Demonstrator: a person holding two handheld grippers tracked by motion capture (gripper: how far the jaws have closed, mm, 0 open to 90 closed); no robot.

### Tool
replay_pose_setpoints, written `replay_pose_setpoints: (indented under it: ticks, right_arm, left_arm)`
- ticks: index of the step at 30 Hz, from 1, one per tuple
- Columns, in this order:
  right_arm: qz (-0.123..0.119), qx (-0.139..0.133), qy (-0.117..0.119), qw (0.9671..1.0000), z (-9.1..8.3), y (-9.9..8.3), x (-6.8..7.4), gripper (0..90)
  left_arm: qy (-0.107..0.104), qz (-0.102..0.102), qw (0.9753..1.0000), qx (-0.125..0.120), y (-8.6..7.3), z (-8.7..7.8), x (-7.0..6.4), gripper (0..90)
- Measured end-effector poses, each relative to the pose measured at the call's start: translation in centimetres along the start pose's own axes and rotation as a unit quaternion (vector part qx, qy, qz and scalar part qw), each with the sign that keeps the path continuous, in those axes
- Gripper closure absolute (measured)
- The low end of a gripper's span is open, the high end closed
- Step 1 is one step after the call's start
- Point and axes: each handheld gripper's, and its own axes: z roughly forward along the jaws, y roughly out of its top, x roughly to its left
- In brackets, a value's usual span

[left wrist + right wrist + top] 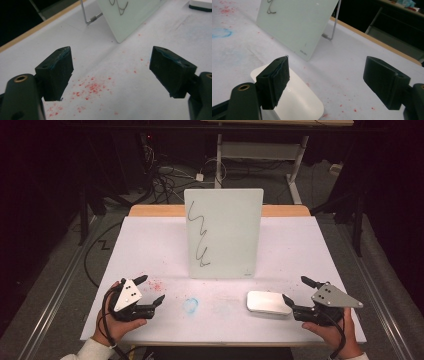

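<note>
Eraser [268,302]: one white, rounded-rectangular block with a dark underside, lay flat on the tabletop [150,245], in front of the whiteboard and toward the board's right-hand lower corner, well short of touching it. In the right gripper view the eraser [297,100] sat just beneath and beside the left-hand jaw.

Right gripper [296,295]: held by a hand [330,330] immediately right of the eraser, jaws spread wide and grasping nothing; one jaw tip came close to the eraser's right end, though contact could not be judged.

Whiteboard [223,233]: pale glass panel, propped near-upright on a wire stand [334,25] behind the eraser; it bore a black zigzag line [198,237] on its left half.

Blue smudge [190,305]: a faint ring on the tabletop, left of the eraser.

Red specks [92,87]: scattered farther left of the eraser, between the jaws in the left gripper view.

Left gripper [150,289]: farthest left of the eraser, jaws parted and empty, held by a hand [117,322] with a white sleeve [92,351].
</note>
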Motion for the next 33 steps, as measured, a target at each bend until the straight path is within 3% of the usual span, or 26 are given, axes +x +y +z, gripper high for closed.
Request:
replay_pose_setpoints:
  ticks: [3, 8, 9, 12, 14, 15, 16, 17, 18, 19, 21, 22, 25, 26, 27, 28, 29, 31, 32, 33]
  right_arm:
    - [-0.002, 0.011, 0.023, 0.9997, 0.1, -0.1, -0.3, 21.3]
    - [-0.016, 0.042, 0.052, 0.9976, 0.6, -0.1, -0.7, 21.8]
    - [-0.027, 0.057, 0.068, 0.9957, 0.8, 0.1, -0.8, 22.0]
    - [-0.033, 0.07, 0.087, 0.9932, 1.4, 0.5, -1.0, 22.0]
    - [-0.043, 0.09, 0.103, 0.9897, 1.9, 0.9, -1.0, 22.1]
    - [-0.064, 0.115, 0.118, 0.9843, 2.4, 1.2, -0.9, 22.4]
    - [-0.064, 0.115, 0.118, 0.9843, 2.4, 1.2, -0.9, 22.4]
    - [-0.094, 0.149, 0.134, 0.9752, 3.2, 1.6, -0.7, 23.1]
    - [-0.103, 0.165, 0.14, 0.9709, 3.5, 1.8, -0.7, 23.2]
    - [-0.122, 0.182, 0.155, 0.9633, 4.0, 2.1, -0.8, 23.3]
    - [-0.135, 0.206, 0.172, 0.9537, 4.7, 2.6, -0.7, 23.9]
    - [-0.135, 0.206, 0.172, 0.9537, 4.7, 2.6, -0.7, 23.9]
    - [-0.145, 0.249, 0.191, 0.9384, 5.7, 3.3, -0.3, 23.7]
    - [-0.168, 0.267, 0.209, 0.9255, 6.5, 3.6, -0.1, 23.8]
    - [-0.168, 0.267, 0.209, 0.9255, 6.5, 3.6, -0.1, 23.8]
    - [-0.183, 0.293, 0.215, 0.9135, 7.0, 3.9, 0.3, 24.9]
    - [-0.196, 0.296, 0.213, 0.9102, 7.4, 4.0, 0.4, 25.1]
    - [-0.195, 0.302, 0.207, 0.9096, 7.6, 4.0, 0.5, 24.4]
    - [-0.197, 0.314, 0.208, 0.9052, 8.1, 4.2, 0.6, 24.9]
    - [-0.199, 0.312, 0.211, 0.9046, 8.3, 4.1, 0.7, 23.3]
  left_arm:
    - [-0.007, 0.008, 0.9997, 0.023, -0.3, 0.6, -0.1, 18.3]
    - [-0.007, 0.0, 0.9996, 0.027, -0.5, 0.6, 0.0, 18.3]
    - [-0.007, -0.001, 0.9995, 0.032, -0.6, 0.5, 0.1, 18.3]
    - [-0.009, 0.0, 0.9992, 0.039, -0.8, 0.5, 0.0, 18.3]
    - [-0.011, 0.001, 0.9991, 0.04, -0.7, 0.6, 0.0, 18.3]
    - [-0.012, 0.003, 0.999, 0.044, -0.7, 0.6, 0.0, 18.3]
    - [-0.012, 0.006, 0.9988, 0.048, -0.7, 0.7, -0.1, 18.3]
    - [-0.013, 0.007, 0.9986, 0.051, -0.8, 0.9, -0.2, 18.3]
    - [-0.013, 0.007, 0.9986, 0.051, -0.8, 0.9, -0.2, 18.3]
    - [-0.015, 0.009, 0.9984, 0.054, -0.8, 1.0, -0.2, 18.3]
    - [-0.016, 0.009, 0.9981, 0.059, -0.9, 1.1, -0.2, 18.3]
    - [-0.018, 0.009, 0.998, 0.06, -0.9, 1.2, -0.2, 18.3]
    - [-0.019, 0.012, 0.9976, 0.065, -0.9, 1.3, -0.3, 18.3]
    - [-0.02, 0.013, 0.9975, 0.066, -0.9, 1.3, -0.3, 18.3]
    - [-0.021, 0.013, 0.9975, 0.066, -0.9, 1.3, -0.3, 18.3]
    - [-0.02, 0.014, 0.9975, 0.066, -0.9, 1.3, -0.4, 18.3]
    - [-0.02, 0.015, 0.9975, 0.066, -0.9, 1.3, -0.4, 18.3]
    - [-0.021, 0.013, 0.9976, 0.065, -0.9, 1.3, -0.3, 18.3]
    - [-0.021, 0.013, 0.9976, 0.065, -0.9, 1.3, -0.3, 18.3]
    - [-0.023, 0.013, 0.9975, 0.066, -0.9, 1.3, -0.3, 18.3]
